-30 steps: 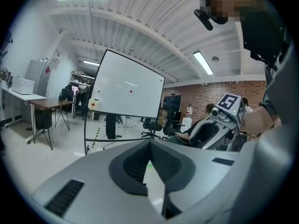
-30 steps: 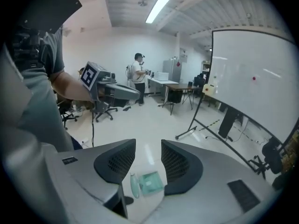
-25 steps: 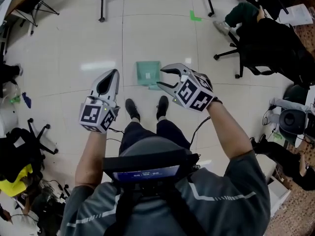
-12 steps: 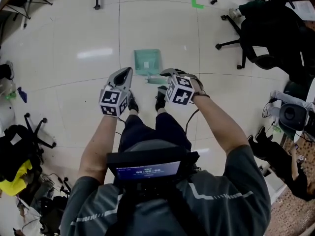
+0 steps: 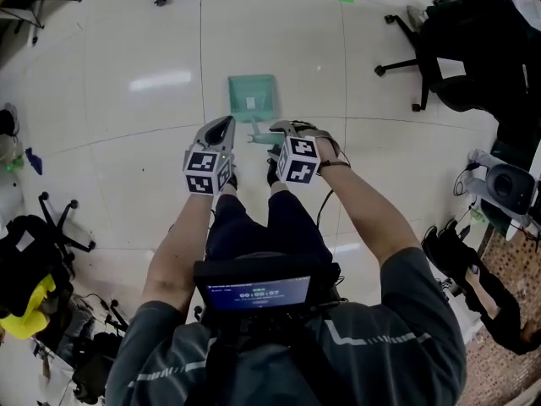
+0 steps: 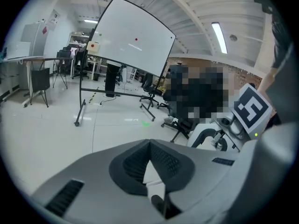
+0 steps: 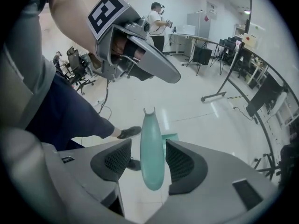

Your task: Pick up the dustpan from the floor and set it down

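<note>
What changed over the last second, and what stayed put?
Both grippers dropped toward the floor. The right gripper now straddles the handle of the dustpan, jaws opening, pads not touching it. The left gripper came down beside it, shut and empty. The dustpan stayed on the floor.
</note>
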`<state>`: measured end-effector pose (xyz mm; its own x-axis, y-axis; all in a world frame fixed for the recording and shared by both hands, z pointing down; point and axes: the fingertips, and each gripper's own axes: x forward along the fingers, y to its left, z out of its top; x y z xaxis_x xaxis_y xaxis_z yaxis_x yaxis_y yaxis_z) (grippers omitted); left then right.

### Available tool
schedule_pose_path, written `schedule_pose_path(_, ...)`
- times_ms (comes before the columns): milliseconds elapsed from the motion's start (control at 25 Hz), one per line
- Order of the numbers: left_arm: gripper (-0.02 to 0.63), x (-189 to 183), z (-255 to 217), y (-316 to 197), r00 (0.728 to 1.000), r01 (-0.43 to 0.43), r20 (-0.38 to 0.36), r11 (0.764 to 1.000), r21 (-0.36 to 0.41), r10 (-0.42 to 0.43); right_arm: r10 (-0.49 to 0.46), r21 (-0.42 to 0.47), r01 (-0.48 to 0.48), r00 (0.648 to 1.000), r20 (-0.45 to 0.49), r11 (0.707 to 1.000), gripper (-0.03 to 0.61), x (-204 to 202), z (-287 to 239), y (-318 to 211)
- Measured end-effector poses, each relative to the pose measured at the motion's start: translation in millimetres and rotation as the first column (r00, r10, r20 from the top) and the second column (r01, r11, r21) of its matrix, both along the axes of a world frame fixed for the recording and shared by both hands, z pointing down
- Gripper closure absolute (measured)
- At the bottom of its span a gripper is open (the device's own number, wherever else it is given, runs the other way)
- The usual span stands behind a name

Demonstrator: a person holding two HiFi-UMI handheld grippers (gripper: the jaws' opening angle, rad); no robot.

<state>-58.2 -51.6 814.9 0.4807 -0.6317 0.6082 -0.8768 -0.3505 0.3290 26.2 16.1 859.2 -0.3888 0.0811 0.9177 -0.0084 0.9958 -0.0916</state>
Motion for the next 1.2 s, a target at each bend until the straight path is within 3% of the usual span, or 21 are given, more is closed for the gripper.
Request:
schedule_pose_path(120,0.587,5,15,-4,1.000,0.004,-0.002,1.000,-0.010,-0.004,0.008,-0.002,-0.008,1.000,0.007,1.000,0.330,-2,14,-1)
schedule_pose_path(280,0.588,12,27,-10,1.000,0.001,-0.004,1.000,-0.016,-0.001,0.036,0.007,-0.037,0.999,0.031,0.999,0.409,-6,22,-11)
schedule_pose_path(400,0.588,18,34,-4,1.000,-0.005,-0.010,1.000,-0.022,0.005,0.047,0.008,-0.047,0.998,0.037,0.999,0.423,-8,26,-8)
schedule_pose_path(840,0.588,26,11,-13,1.000,-0.018,0.002,1.000,0.001,0.018,0.089,-0.007,-0.089,0.994,0.062,0.996,0.436,-9,14,-13)
schedule_pose_path(1200,0.586,21,-9,-18,1.000,-0.006,0.003,1.000,0.024,0.006,0.034,0.009,-0.035,0.994,0.104,0.999,0.438,-21,-2,-19)
